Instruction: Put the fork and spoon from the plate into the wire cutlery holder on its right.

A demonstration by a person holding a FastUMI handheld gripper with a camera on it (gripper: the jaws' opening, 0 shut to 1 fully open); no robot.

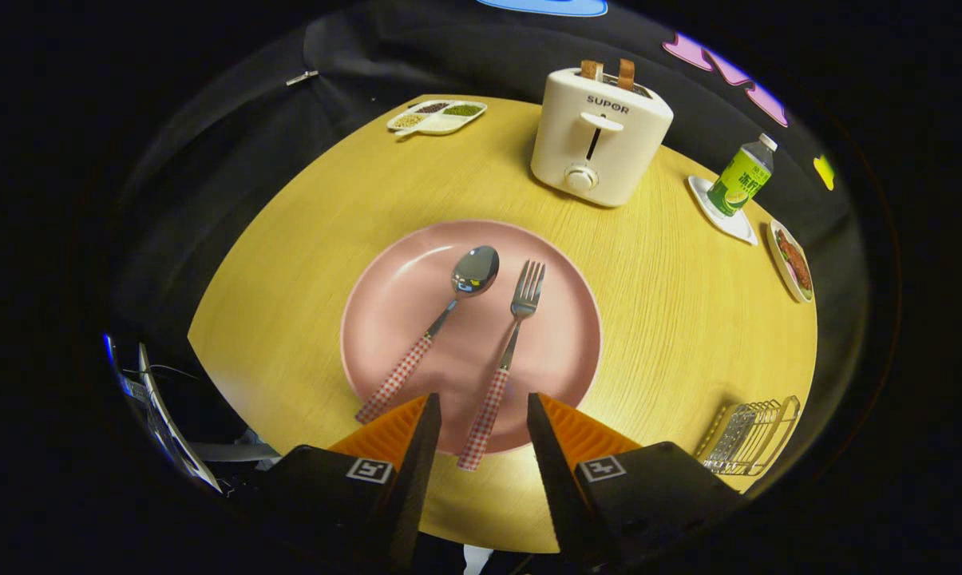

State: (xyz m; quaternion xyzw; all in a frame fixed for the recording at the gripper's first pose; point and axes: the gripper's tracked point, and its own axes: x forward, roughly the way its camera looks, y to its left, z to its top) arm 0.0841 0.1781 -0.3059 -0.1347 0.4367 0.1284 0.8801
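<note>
spoon [449,307] left of fork [506,359] on plate [560,351] | holder [748,438] right

Bright overhead light floods the worktop [672,319], glare pooling pale near the hand-held gripper [481,415], its fingers apart. Spoon [474,271] bowl glints. Focus is sharp centrally; fisheye bends the worktop's rim, edges falling dark.

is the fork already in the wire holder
No, the fork lies on the pink plate beside the spoon, its handle end between the open fingers.
</note>
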